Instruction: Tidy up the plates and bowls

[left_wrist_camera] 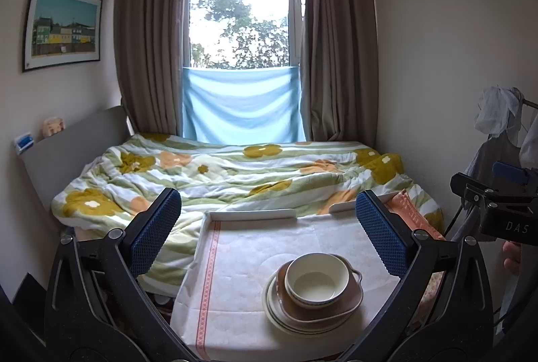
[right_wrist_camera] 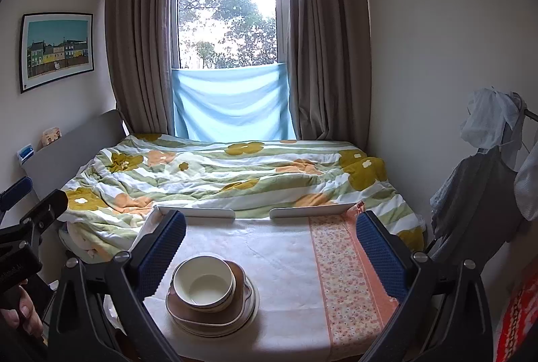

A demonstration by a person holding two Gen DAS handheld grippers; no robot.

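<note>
A cream bowl (left_wrist_camera: pixel 316 281) sits in a brown square dish (left_wrist_camera: pixel 349 305), which rests on a stack of cream plates (left_wrist_camera: pixel 275 311) on the table. The same stack shows in the right wrist view: bowl (right_wrist_camera: pixel 203 283), brown dish (right_wrist_camera: pixel 240 301), plates (right_wrist_camera: pixel 252 308). My left gripper (left_wrist_camera: pixel 269 227) is open and empty, held above and behind the stack. My right gripper (right_wrist_camera: pixel 270 247) is open and empty, with the stack below its left finger (right_wrist_camera: pixel 161 247).
The table (left_wrist_camera: pixel 235 261) has a white cloth with an orange patterned border (right_wrist_camera: pixel 339 278) and a low white rail (right_wrist_camera: pixel 196 211) at its far edge. A bed with a flowered quilt (left_wrist_camera: pixel 218 173) lies beyond. A clothes rack (right_wrist_camera: pixel 487 177) stands at the right.
</note>
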